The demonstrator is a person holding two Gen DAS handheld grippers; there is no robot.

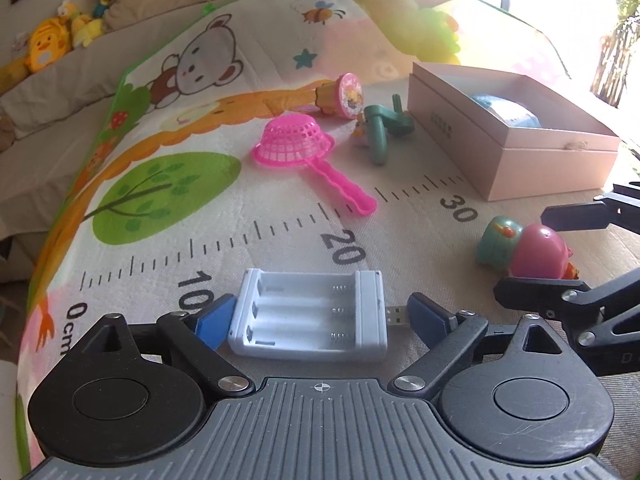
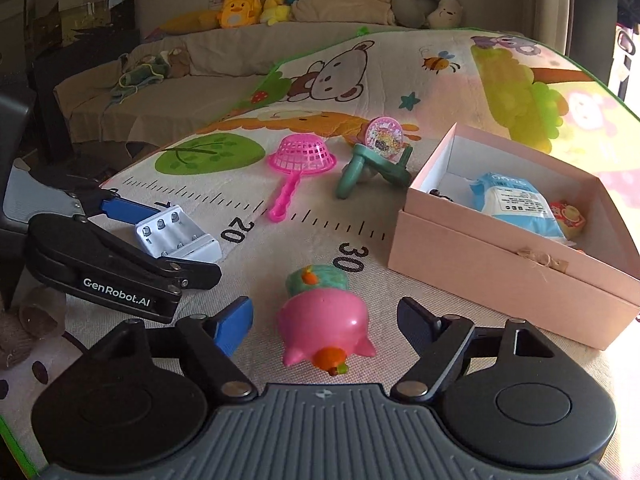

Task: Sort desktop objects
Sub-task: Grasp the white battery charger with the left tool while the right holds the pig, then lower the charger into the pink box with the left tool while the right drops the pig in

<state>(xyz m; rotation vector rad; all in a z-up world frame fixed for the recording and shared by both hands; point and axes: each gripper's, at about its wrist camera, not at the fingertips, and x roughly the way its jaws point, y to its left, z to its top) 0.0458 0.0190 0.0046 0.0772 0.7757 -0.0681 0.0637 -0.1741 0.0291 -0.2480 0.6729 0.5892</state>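
A white battery charger [image 1: 312, 316] with empty slots lies on the play mat between the blue pads of my left gripper [image 1: 320, 320]. A gap shows at its right side, so the jaws stand open around it. In the right wrist view the charger [image 2: 178, 236] sits in that same gripper [image 2: 168, 240]. A pink pig toy [image 2: 324, 320] with a teal hat lies between the fingers of my right gripper [image 2: 326, 320], clear of both pads. The left wrist view shows the pig [image 1: 528, 252] and the right gripper [image 1: 556, 254] at the right edge.
A pink strainer [image 2: 302, 156], a teal toy [image 2: 360, 168] and a round glittery pink toy [image 2: 382, 138] lie further back on the mat. An open pink box [image 2: 500, 268] at the right holds a blue-and-white packet [image 2: 516, 204]. Plush toys [image 2: 240, 10] sit on bedding behind.
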